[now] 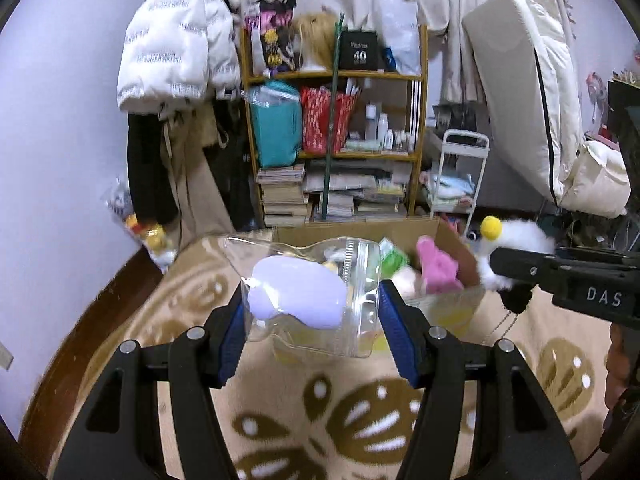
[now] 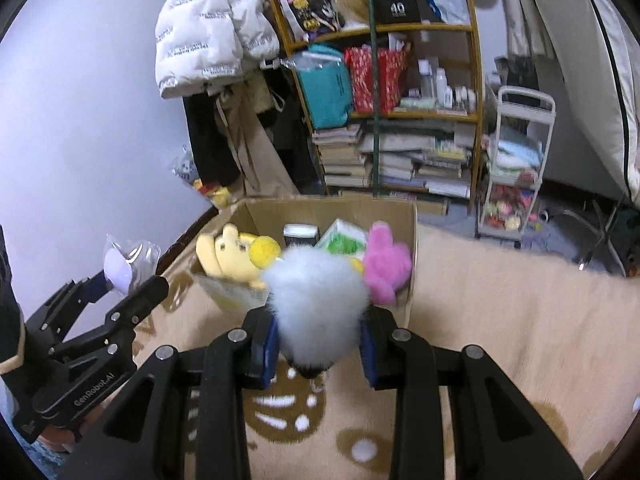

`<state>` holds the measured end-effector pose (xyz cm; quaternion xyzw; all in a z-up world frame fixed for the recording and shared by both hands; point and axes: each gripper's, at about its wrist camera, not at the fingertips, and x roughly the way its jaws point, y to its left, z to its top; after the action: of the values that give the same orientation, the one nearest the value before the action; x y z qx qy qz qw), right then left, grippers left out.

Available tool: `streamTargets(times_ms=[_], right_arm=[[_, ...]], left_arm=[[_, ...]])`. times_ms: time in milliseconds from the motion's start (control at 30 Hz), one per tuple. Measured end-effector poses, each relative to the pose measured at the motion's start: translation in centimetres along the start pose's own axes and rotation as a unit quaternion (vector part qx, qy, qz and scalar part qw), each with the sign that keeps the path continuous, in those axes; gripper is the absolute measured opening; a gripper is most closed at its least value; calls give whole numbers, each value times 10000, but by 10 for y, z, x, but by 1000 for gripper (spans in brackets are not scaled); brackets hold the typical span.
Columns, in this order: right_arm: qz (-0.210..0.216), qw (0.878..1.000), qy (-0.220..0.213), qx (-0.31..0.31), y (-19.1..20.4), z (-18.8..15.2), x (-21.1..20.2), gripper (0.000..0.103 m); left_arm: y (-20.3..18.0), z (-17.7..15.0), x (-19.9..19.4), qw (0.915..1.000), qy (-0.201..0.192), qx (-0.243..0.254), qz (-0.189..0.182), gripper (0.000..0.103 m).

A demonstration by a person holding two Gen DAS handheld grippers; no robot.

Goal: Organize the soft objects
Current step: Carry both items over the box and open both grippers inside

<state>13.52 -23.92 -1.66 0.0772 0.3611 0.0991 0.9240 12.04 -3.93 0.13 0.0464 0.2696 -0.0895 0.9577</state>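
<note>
The clear zip bag (image 1: pixel 316 300) is gripped between the left claw (image 1: pixel 312 320) above the rug (image 1: pixel 360 420), its long axis running away toward the cardboard box (image 2: pixel 332 208), while the white fluffy toy (image 2: pixel 318 300) is clamped upright in the right claw (image 2: pixel 318 344).

I can read "DAS" in pale letters on the black body of the right gripper (image 1: pixel 502 270) — and "GenRobot.AI" on the side of the left gripper (image 2: pixel 132 286). A black box (image 1: pixel 359 51) on the shelf's top board shows a large "40"; its smaller print is illegible.
</note>
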Motion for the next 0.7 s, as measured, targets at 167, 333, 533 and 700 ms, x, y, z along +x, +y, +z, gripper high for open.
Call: streamTargets(times_ms=[167,333,533,700], right_arm=[[2,9997,-183,-166,4,28,5,34],[9,9989,-391,-265,3,49,12,34],[130,9978,-635,-136,-9,54,26,35],[165,9986,-502,59,-22,46,46,35]], left_arm=[[0,25,13,9997,-223,130,40,60],[-3,42,34,9993,-315,211,23,61],[-10,42,63,9994,-239,264,-37,61],[-14,32,86,9994,-13,327,-68,61]])
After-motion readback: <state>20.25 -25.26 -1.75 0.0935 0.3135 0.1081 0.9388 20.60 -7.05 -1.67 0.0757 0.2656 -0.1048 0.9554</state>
